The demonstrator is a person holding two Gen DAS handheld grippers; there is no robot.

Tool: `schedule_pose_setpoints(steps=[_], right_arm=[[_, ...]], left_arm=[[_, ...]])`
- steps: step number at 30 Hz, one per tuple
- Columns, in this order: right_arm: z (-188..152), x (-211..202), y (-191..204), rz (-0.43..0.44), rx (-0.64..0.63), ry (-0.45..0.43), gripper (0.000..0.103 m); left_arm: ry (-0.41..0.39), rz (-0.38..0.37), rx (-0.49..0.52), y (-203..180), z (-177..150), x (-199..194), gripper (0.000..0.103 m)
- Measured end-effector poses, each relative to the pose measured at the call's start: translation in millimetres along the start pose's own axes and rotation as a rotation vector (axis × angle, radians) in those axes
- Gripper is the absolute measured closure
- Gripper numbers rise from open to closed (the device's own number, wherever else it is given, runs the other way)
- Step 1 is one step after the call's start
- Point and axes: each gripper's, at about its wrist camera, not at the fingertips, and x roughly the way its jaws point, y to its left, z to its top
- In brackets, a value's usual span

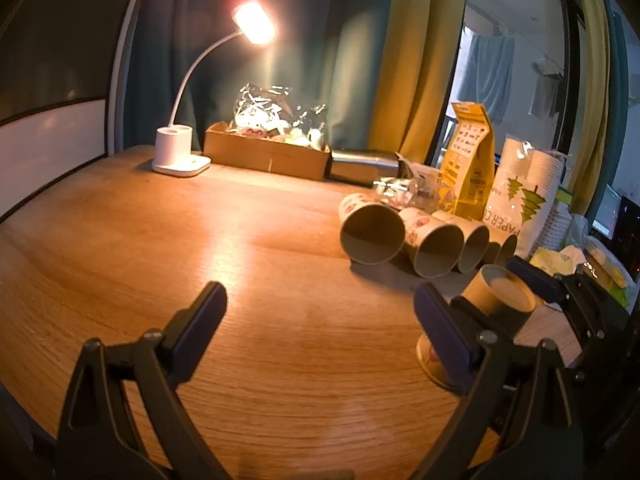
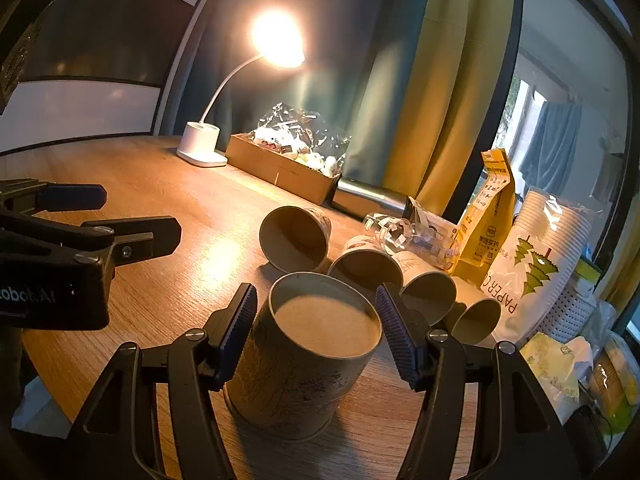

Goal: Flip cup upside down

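Between the right gripper's (image 2: 316, 328) blue-padded fingers (image 2: 239, 328) stands the cup (image 2: 308, 356), upside down on the wooden table (image 2: 168, 168), flat base up and rim on the wood. Those jaws are spread wide, a visible gap on each side of the cup, so nothing is clamped. Just beyond the fingertips, four more cups (image 2: 294, 238) lie on their sides in a row, mouths facing back toward the tool. Off to the right of them stands a bag of paper cups (image 2: 536, 268), with a yellow pouch (image 2: 490, 216) beside it. Further ahead, a lit desk lamp (image 2: 200, 142) and a cardboard box (image 2: 280, 168) sit by the curtain. Over on the left gripper (image 1: 320, 308), the fingers are wide apart too, only bare table between them; the flipped cup (image 1: 500, 300) shows just right of its right finger.
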Motion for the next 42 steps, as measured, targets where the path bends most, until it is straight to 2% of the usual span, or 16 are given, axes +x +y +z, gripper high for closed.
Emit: schedule_pose_setpoints(steps=[10,14,19,28,34,42], right_arm=[[0,-3,-8,0.028,0.051,-0.002,0.038],[9,-13,-24,0.090,0.154,-0.006,0.038],[13,-25,-43,0.160,0.305,0.034,0.038],[13,-52,-61,0.180,0.420,0.058,0.038],[8,-65,-62,0.176,0.447,0.061,0.036],[4,-63,-62,0.187,0.449,0.070,0.036]], left_arm=[[-0.009,-0.002,0.008,-2,3,-4,0.007],[-0.031,-0.006,0.007,-4,7,-10,0.007],[-0.082,0.002,0.006,-5,12,-22,0.007],[-0.126,-0.005,0.017,-13,19,-51,0.007],[-0.139,-0.002,0.020,-10,17,-74,0.007],[-0.114,-0.002,0.019,-9,13,-71,0.007]])
